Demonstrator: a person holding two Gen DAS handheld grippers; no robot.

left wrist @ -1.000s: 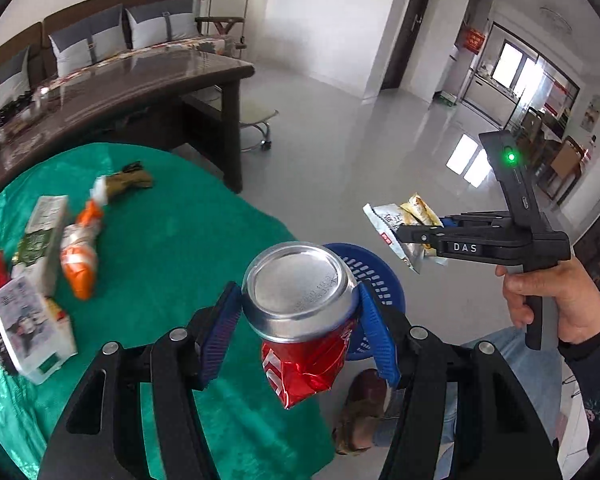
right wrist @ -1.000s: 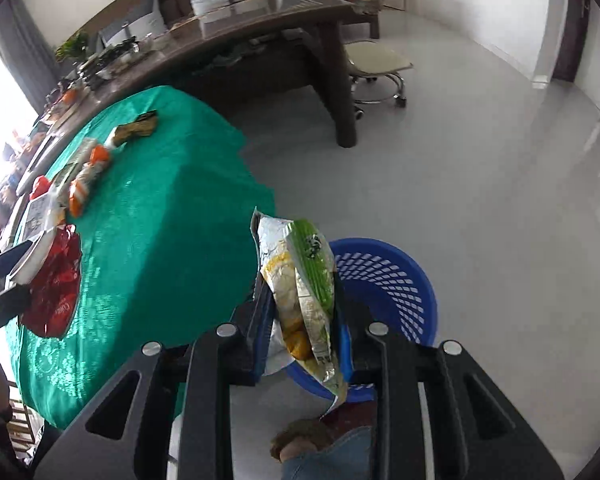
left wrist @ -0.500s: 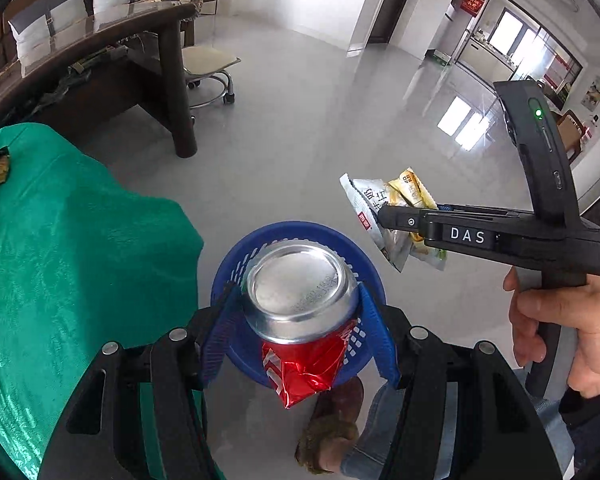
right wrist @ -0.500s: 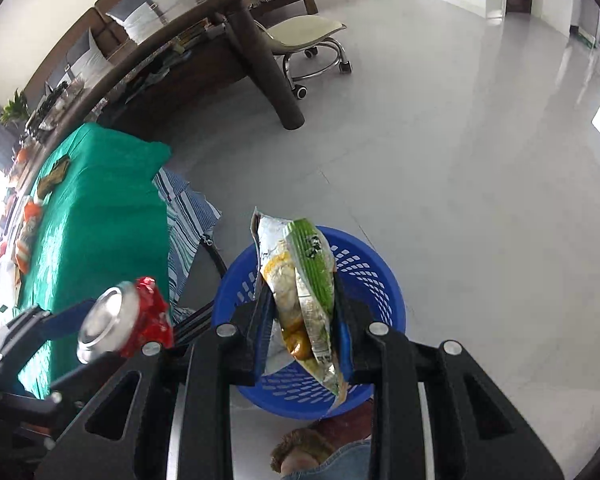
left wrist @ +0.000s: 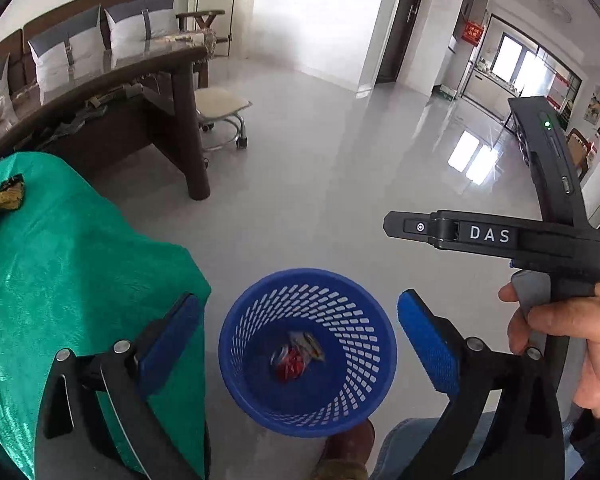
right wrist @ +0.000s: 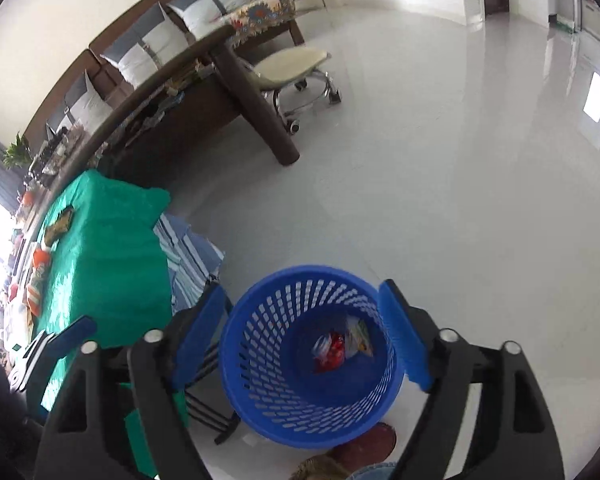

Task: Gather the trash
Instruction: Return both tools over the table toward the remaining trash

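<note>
Bright daylight, glare on floor point(left wrist: 340, 168) (fisheye-warped edges)

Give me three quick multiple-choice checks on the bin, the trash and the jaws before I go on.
1. Where does the crushed red can lie?
A. in the blue basket
B. on the green tablecloth
C. on the floor

2. What colour is the cloth on the table?
A. white
B. green
C. red

3. How do the jaws of the left gripper and right gripper stand?
A. both shut on trash
B. one open, one shut
C. both open, empty

Key:
1. A: the can sits at the basket's bottom, beside a snack wrapper.
2. B: the cloth is green in both views.
3. C: blue pads spread wide, nothing between.
</note>
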